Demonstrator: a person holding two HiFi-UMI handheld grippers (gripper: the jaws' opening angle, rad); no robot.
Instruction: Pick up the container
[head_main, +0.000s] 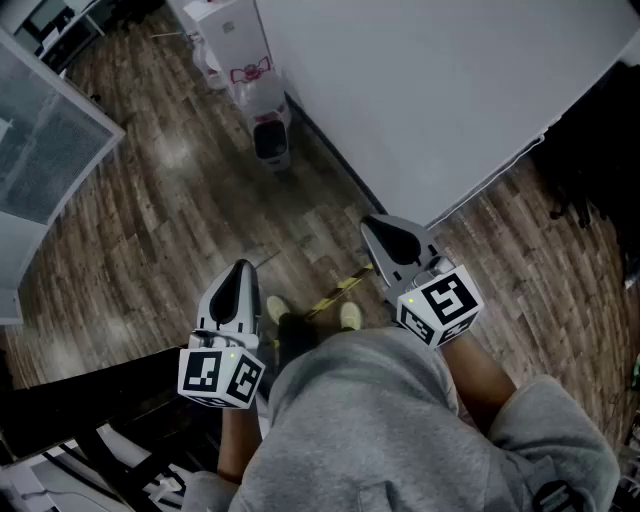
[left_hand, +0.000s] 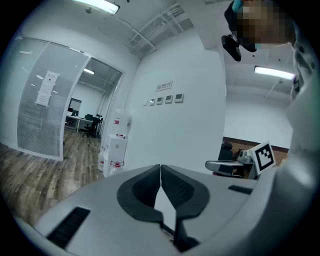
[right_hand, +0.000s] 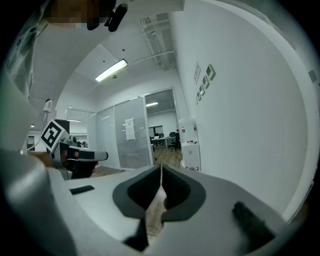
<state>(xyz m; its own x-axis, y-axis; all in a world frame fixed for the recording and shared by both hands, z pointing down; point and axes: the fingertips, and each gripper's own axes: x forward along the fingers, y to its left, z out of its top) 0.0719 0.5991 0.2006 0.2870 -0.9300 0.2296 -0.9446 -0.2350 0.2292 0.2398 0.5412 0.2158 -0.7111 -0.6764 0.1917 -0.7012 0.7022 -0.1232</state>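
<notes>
I stand on a wood floor with a gripper in each hand, both held in front of my body and pointing ahead, slightly downward. My left gripper (head_main: 240, 268) (left_hand: 160, 168) has its jaws closed tip to tip with nothing between them. My right gripper (head_main: 374, 226) (right_hand: 161, 168) is also shut and empty, close to the white wall (head_main: 430, 90). Each gripper shows in the other's view: the right gripper (left_hand: 234, 165) and the left gripper (right_hand: 80, 156). I cannot make out any container among these views.
A white floor-standing unit (head_main: 240, 50) (left_hand: 114, 145) (right_hand: 190, 142) with a small white bin (head_main: 270, 130) at its foot stands against the wall ahead. A glass partition (head_main: 40, 150) (left_hand: 45, 115) is at the left. Dark furniture (head_main: 100, 420) lies by my left leg.
</notes>
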